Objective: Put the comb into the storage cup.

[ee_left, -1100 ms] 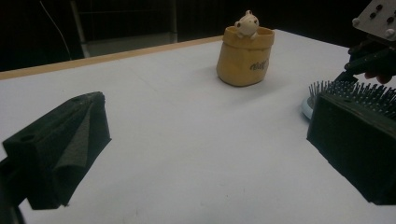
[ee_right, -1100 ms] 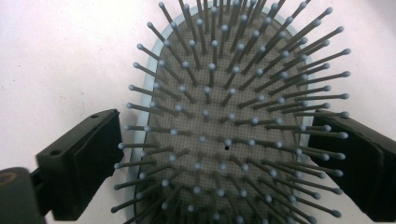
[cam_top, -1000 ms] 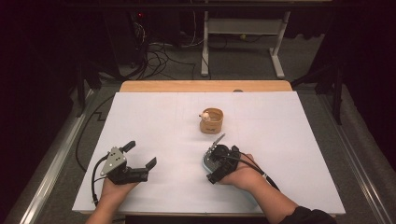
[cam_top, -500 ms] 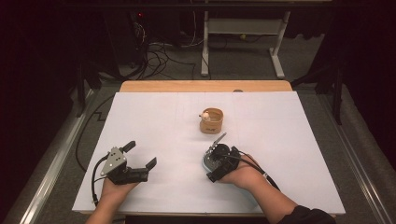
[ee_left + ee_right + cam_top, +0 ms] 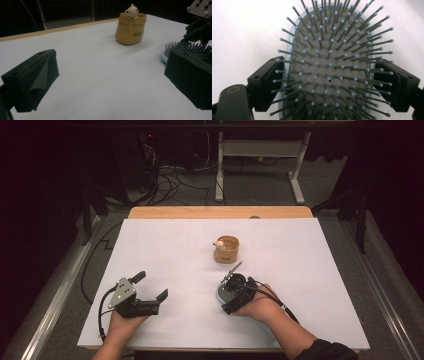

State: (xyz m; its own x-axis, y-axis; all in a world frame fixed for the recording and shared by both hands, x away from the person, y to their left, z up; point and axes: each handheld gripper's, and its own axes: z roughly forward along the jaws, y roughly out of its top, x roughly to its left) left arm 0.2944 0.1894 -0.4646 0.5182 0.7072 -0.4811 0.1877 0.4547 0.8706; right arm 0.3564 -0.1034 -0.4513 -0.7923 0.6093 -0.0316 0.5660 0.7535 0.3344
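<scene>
The white surface (image 5: 170, 250) carries little: a small tan pouch (image 5: 226, 250) with a toy animal peeking from its top stands ahead of both grippers, and a pale blue hairbrush (image 5: 329, 62) lies bristles-up under the person's right hand.

The one change is at the right gripper (image 5: 231, 287). Over the last second its fingers (image 5: 265, 82) have been closing in on the oval head of the hairbrush, and in the right gripper view one now stands at each side of the blue rim, with the bristles fanning up between them. The left-hand pad looks to be touching the rim; on the other side the bristles hide the edge, so I cannot tell whether the pads are pressing yet or just bracketing the head. I would not call it a firm grip. Neither hand has shifted across the surface in that time.

The left gripper (image 5: 150, 292) rests well apart, near the front edge, its fingers (image 5: 32, 80) spread wide with nothing between them; from its own view the brush bristles show just past the right-hand pad, and the pouch farther beyond.

My reading is that the work is at the grasping step: the brush lies flat on the surface, not lifted, and a little more closing should secure it.
</scene>
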